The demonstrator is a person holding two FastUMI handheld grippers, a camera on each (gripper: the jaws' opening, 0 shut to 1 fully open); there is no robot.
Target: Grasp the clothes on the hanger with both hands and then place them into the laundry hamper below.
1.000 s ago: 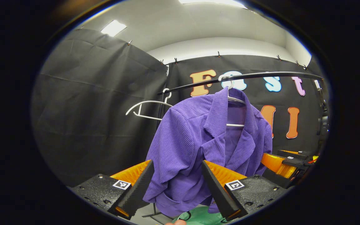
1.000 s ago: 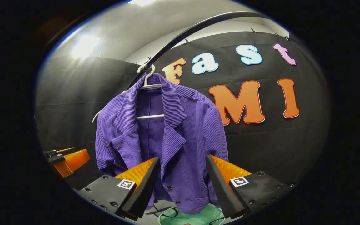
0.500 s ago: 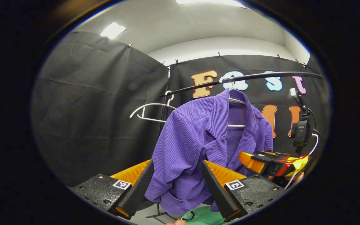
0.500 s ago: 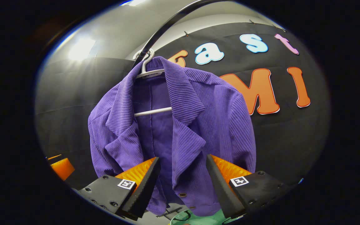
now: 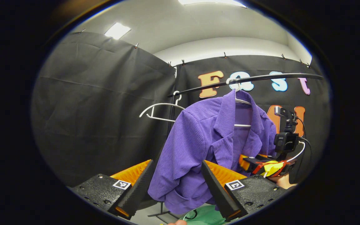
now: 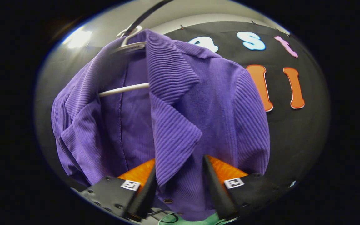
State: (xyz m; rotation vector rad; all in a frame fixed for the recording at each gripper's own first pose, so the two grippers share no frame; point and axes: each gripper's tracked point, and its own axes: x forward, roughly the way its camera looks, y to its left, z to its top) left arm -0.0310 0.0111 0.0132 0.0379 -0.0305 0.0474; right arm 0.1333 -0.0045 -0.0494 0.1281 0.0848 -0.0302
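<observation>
Corduroy, ribbed and purple: soft jacket (image 5: pixel 198 147) draped on a white plastic hanger (image 6: pixel 127 89) hooked over the black rail (image 5: pixel 261 78), above a green hamper (image 5: pixel 203 217) glimpsed below. Likely light and floppy, grippy rather than slippery, bunching easily. Best taken at shoulders or lapels, thick folds giving bite. Left gripper (image 5: pixel 173 187) spread wide, short of the cloth. Right gripper (image 6: pixel 180 184) parted too, straddling the front lapel edge, not yet pinching.

Purple corduroy jacket (image 6: pixel 180 103) (front open) hangs above green hamper (image 5: pixel 203 216).
</observation>
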